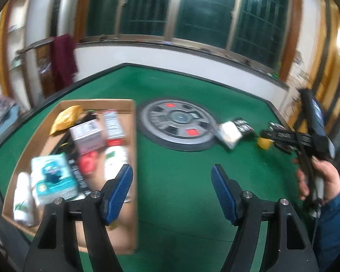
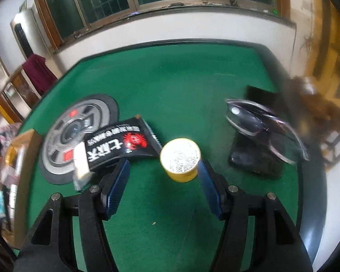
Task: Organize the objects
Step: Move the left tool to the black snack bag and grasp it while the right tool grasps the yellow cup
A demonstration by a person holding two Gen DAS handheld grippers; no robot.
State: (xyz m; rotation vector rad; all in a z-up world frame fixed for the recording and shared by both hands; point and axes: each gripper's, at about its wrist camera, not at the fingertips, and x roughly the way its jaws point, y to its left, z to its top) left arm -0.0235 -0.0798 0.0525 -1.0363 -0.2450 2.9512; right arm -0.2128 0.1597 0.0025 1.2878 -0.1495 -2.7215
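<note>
A small yellow tub with a white printed lid stands on the green table. My right gripper is open around it: the right finger is at the tub's side, the left finger well clear. A black snack packet with a red crab mark and a white packet lie just left of the tub. In the left wrist view my left gripper hangs open and empty at the right wall of a cardboard box holding several packaged items. The right gripper and tub appear far right.
A round grey disc is set into the table's middle, partly under the packets. Glasses rest on a black flat case right of the tub. A hand in a blue sleeve holds the right gripper. The table's dark edge runs close on the right.
</note>
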